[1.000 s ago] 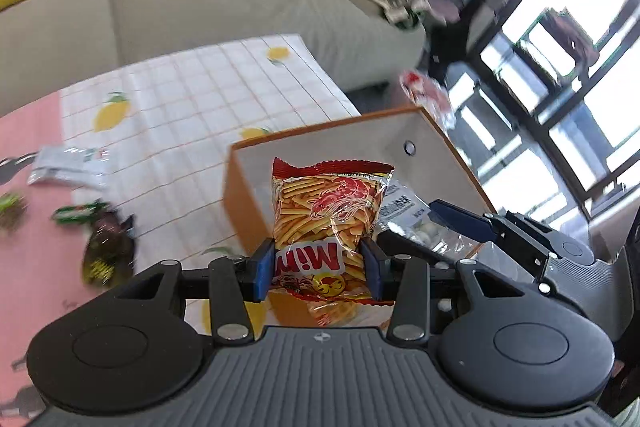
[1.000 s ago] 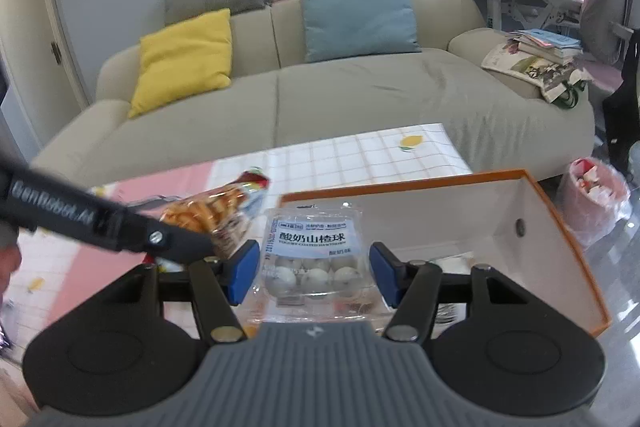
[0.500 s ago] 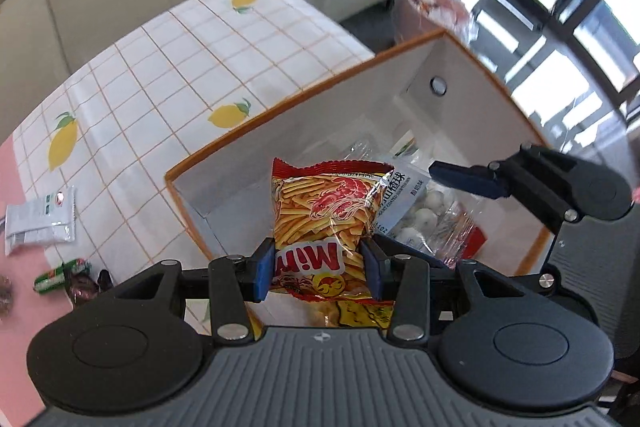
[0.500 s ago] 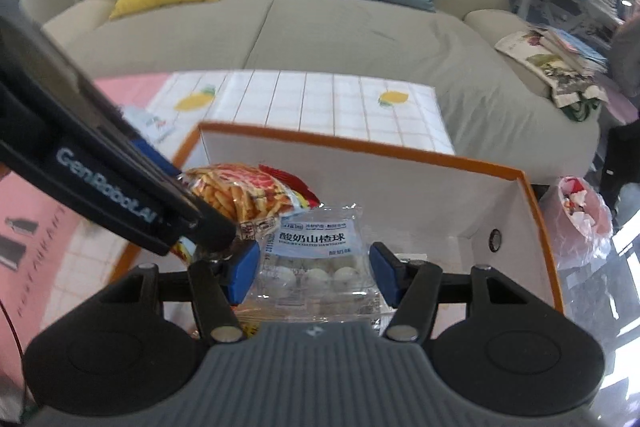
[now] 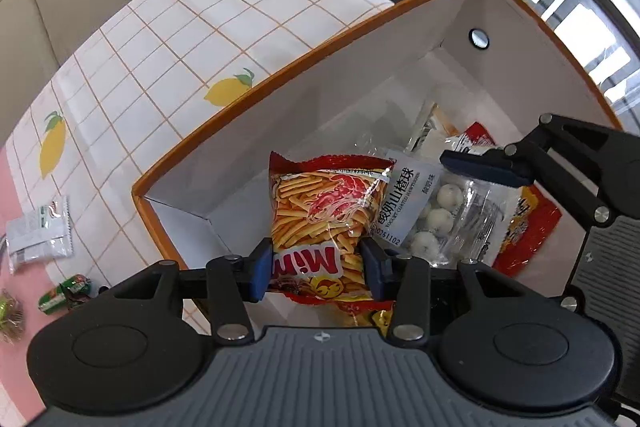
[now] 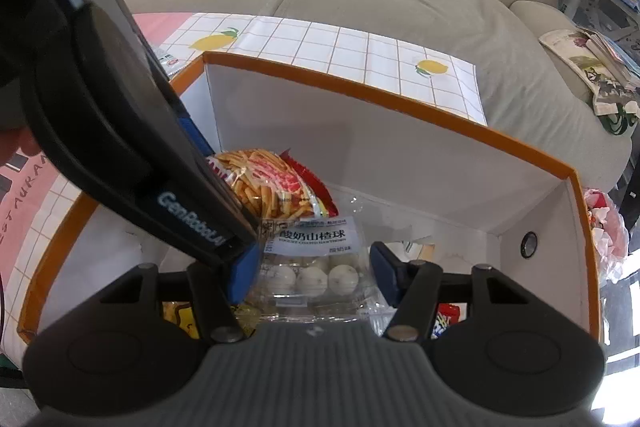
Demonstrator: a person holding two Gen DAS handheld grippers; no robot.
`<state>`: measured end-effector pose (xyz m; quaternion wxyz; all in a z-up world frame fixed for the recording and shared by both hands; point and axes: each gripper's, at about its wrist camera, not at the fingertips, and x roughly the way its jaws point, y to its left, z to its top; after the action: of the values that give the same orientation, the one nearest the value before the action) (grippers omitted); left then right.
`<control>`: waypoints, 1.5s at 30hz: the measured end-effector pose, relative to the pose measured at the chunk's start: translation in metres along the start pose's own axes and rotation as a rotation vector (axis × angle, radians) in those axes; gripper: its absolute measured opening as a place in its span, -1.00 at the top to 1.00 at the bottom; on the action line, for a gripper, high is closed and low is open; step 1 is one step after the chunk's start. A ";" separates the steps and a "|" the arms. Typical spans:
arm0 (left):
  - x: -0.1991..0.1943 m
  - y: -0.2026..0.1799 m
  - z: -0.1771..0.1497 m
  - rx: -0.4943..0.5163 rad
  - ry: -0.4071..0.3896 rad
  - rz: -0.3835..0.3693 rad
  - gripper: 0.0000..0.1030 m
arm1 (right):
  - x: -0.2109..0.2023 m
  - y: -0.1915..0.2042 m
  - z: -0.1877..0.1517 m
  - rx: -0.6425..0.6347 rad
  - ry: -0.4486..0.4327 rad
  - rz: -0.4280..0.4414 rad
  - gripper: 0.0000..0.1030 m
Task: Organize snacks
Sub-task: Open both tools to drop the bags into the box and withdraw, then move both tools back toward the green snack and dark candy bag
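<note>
step: i lower both snacks into orange box point(image 5: 360, 27). left gripper point(image 5: 316, 269) fingers opening, chip bag point(image 5: 320, 211) between them; right gripper point(image 6: 312, 277) clamps hawthorn-ball pack point(image 6: 312, 267). next: release, withdraw.

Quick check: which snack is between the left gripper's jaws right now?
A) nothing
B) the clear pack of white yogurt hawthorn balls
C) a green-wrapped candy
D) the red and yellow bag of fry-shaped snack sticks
D: the left gripper has the snack stick bag between its opening jaws, over the orange-rimmed box.
</note>
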<state>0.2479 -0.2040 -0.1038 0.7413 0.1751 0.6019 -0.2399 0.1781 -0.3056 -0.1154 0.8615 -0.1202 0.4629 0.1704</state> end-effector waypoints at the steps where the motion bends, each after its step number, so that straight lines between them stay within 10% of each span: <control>1: 0.001 -0.001 0.000 0.005 0.005 0.009 -0.08 | 0.000 -0.001 0.000 0.002 0.003 0.003 -0.16; 7: -0.004 0.001 -0.001 0.000 -0.007 0.004 -0.47 | -0.002 -0.003 0.003 0.012 0.026 0.009 -0.20; 20: -0.073 0.012 -0.026 -0.017 -0.166 -0.079 -0.60 | -0.046 -0.001 0.013 0.115 0.078 -0.052 -0.80; 35: -0.171 0.049 -0.146 -0.145 -0.529 0.060 -0.60 | -0.132 0.053 0.011 0.445 -0.324 -0.142 -0.93; 45: -0.159 0.100 -0.252 -0.369 -0.579 0.131 -0.61 | -0.123 0.147 -0.004 0.401 -0.403 -0.085 -0.93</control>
<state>0.0749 0.0397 -0.0055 0.9142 0.0013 0.3875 -0.1185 0.0526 -0.1955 -0.0220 0.9491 0.0694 0.3014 0.0595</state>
